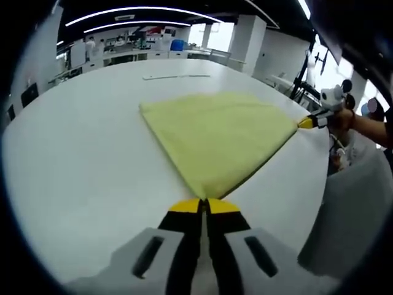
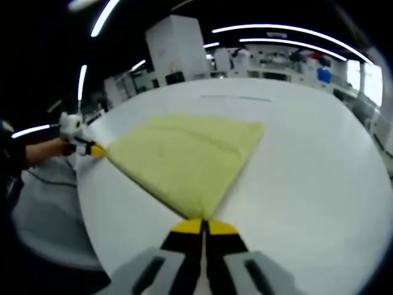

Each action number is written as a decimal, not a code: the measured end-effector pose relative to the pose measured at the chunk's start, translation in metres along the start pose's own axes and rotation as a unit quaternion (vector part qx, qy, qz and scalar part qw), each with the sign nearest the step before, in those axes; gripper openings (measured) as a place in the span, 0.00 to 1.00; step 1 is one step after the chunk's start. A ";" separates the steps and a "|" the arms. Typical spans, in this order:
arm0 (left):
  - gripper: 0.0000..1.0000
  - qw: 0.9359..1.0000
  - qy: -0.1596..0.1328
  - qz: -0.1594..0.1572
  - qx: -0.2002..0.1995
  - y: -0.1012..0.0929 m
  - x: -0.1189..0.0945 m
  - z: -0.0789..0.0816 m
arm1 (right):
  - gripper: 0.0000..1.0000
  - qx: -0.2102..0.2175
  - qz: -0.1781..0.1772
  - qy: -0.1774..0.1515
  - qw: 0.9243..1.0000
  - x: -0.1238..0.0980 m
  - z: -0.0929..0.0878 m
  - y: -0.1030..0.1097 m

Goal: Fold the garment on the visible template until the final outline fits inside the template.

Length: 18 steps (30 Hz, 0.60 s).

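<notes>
Garment (image 1: 215,138): a pale yellow, soft-textured cloth, folded into a roughly triangular shape, lies flat on the smooth white table (image 1: 80,153). Left gripper (image 1: 204,206): its yellow-tipped jaws are pressed together on the cloth's near corner. Right gripper (image 2: 202,225): its jaws are likewise clamped on another corner of the cloth. Each gripper appears at the far corner in the other's view, beside the table edge.

The right gripper (image 2: 204,225) grips the near corner of a yellow garment (image 2: 187,157), its yellow-tipped jaws closed together. The garment lies flat on a white table (image 2: 307,184). At far left, the left gripper (image 2: 97,149) pinches the garment's left corner.
</notes>
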<state>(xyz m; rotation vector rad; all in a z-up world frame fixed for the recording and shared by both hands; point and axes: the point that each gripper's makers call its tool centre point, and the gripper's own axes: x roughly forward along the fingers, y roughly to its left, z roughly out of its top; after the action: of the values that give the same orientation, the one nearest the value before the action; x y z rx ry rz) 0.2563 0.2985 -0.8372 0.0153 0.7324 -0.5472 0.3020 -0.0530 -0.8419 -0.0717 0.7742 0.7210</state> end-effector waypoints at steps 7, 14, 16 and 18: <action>0.00 1.000 0.000 0.001 -0.003 -0.004 -0.002 0.000 | 0.00 -0.002 0.000 0.004 1.000 -0.001 -0.002 0.002; 0.00 1.000 0.001 0.005 0.004 -0.003 -0.001 0.000 | 0.00 0.005 -0.003 0.003 1.000 -0.002 -0.003 0.001; 0.00 1.000 0.002 0.009 0.002 0.001 0.000 -0.001 | 0.00 0.003 -0.005 0.005 1.000 -0.001 -0.003 0.002; 0.01 1.000 0.003 0.013 0.000 0.001 0.000 -0.001 | 0.00 0.002 -0.007 0.007 1.000 -0.001 -0.003 0.003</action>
<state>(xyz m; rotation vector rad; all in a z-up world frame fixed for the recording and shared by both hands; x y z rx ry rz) 0.2562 0.2997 -0.8387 0.0259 0.7366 -0.5227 0.2980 -0.0523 -0.8428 -0.0782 0.7880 0.7068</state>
